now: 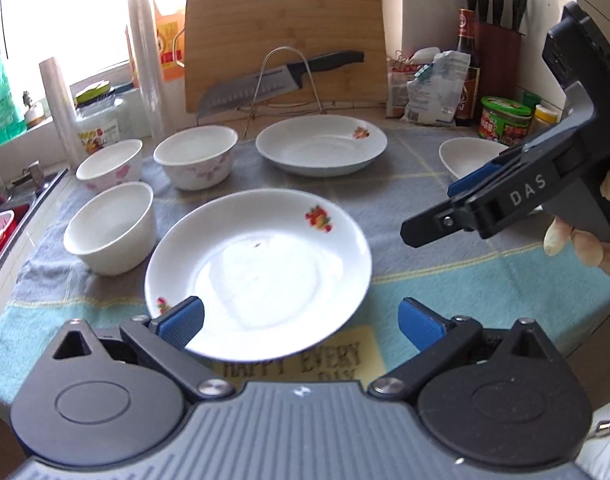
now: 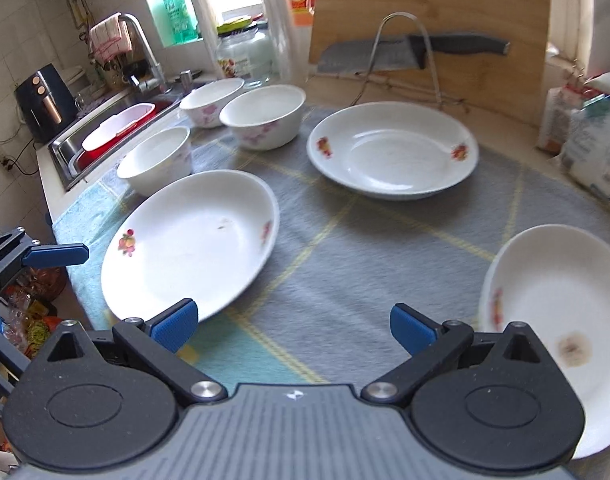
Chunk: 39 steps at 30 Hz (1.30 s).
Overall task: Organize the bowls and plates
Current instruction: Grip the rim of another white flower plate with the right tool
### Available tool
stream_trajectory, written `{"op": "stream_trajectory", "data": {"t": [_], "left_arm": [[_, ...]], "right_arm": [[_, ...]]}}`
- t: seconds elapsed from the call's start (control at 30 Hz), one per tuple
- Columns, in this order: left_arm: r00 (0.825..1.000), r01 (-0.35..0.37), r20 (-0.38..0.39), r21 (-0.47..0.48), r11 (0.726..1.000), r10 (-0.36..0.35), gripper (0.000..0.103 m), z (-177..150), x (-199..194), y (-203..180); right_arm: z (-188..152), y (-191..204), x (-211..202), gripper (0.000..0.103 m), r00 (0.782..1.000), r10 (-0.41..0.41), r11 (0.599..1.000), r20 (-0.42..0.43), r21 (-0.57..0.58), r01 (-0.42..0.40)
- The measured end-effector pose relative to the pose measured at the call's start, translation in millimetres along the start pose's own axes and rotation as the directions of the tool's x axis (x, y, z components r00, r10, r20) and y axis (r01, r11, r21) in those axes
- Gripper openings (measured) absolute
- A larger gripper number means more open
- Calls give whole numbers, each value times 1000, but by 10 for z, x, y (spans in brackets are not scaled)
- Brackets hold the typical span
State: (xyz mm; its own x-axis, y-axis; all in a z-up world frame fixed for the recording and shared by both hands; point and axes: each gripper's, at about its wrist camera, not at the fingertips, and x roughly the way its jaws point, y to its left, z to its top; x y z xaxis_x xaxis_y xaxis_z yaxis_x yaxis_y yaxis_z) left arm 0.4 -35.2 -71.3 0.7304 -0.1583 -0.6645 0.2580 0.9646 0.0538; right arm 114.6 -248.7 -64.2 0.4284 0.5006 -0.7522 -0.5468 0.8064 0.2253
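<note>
Three bowls (image 1: pixel 109 228) are grouped at the left of the checked cloth (image 1: pixel 425 248). The near plate (image 1: pixel 259 276) is framed by the wide-open, empty left gripper (image 1: pixel 301 322). The right gripper (image 2: pixel 293 328), likewise spread and empty, is held between two plates; a third plate (image 2: pixel 545 320), perhaps stained, lies rightmost.

Bamboo cutting board (image 1: pixel 285 36) upright against wall; knife (image 1: pixel 281 78) on wire rack (image 1: pixel 283 80); grey-blue cloth (image 1: pixel 425 248) over counter.

Plates: three — near one (image 2: pixel 189 240), far one (image 2: pixel 393 150), right one (image 2: pixel 561 320)
Bowls: three — (image 1: pixel 111 228), (image 1: pixel 195 156), (image 1: pixel 110 164)
Tools: two — left (image 1: pixel 301 322), right (image 2: pixel 293 328)
Cutting boards: one (image 1: pixel 285 24)
Loose knives: one (image 1: pixel 281 80)
</note>
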Motion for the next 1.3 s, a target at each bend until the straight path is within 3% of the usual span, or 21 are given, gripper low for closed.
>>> {"op": "stream_trajectory", "data": {"t": [0.33,0.5,0.7,1.3], "left_arm": [[997,40,-60,36,999,-38,102,-277,132,512],[995,55,-90,102,993,-46,102,-375,273,651],[988,128,-99,91,988,-118,102,-372,384,800],[969,244,-89,162,956,-232,102,-273,541,939]], "right_arm": [[12,360,390,103,996,42,998,-76,53,-38],[5,505,651,103,991,20,999,-131,48,-14],[90,562,746,103,992,1,999,-124,44,4],[299,643,978,103,986,-79,997,-149,-7,79]]}}
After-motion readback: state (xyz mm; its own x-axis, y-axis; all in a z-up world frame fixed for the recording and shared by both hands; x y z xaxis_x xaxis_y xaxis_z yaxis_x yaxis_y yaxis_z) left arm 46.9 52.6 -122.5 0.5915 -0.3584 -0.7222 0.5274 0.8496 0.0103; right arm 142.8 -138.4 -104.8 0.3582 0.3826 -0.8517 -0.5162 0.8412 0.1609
